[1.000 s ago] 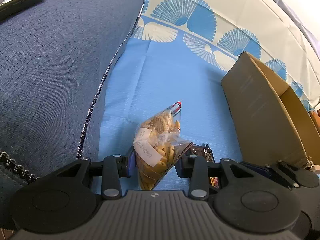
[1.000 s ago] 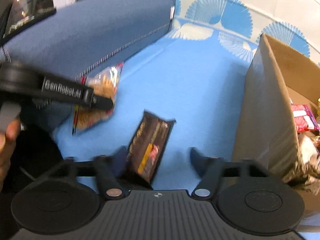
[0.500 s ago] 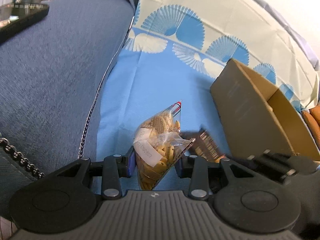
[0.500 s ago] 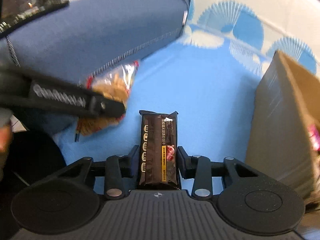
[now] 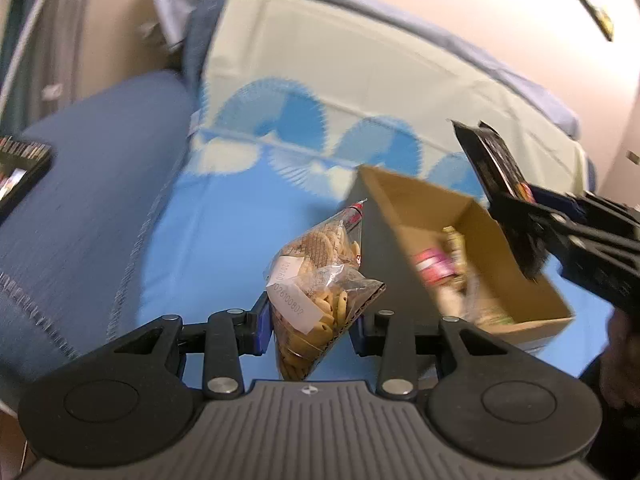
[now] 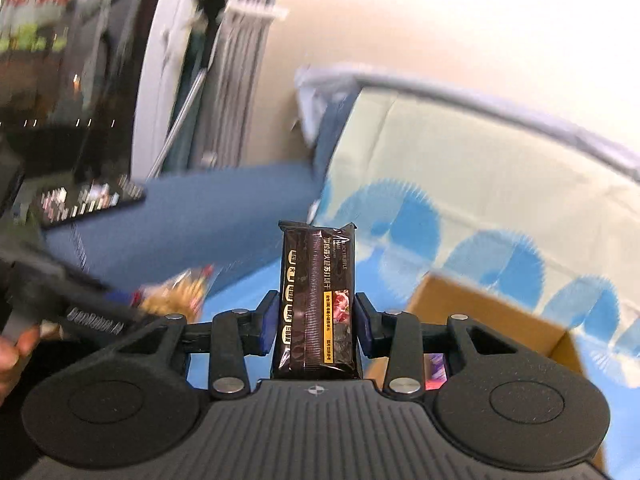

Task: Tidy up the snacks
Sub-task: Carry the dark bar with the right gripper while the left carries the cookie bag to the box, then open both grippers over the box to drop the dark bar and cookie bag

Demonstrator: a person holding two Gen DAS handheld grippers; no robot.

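My left gripper (image 5: 310,324) is shut on a clear bag of pale biscuits (image 5: 320,280) with a white label, held up in the air above the blue cloth. My right gripper (image 6: 316,326) is shut on a dark brown snack bar (image 6: 316,280), which stands upright between the blue pads. In the left wrist view the right gripper (image 5: 532,216) holds that bar (image 5: 492,160) over the open cardboard box (image 5: 420,200). The box (image 6: 480,312) lies low and to the right in the right wrist view. There the left gripper (image 6: 92,308) and its bag (image 6: 176,296) are blurred at the left.
Several snack packets (image 5: 436,268) lie inside the box. A blue cloth with fan patterns (image 5: 224,240) covers the seat. A blue cushion (image 5: 92,200) rises at the left with a dark flat device (image 5: 20,172) on it. A hand (image 6: 16,352) grips the left gripper's handle.
The right gripper shut on the dark bar and lifted it off the cloth. Both grippers rose with their snacks and now look down on the open box.
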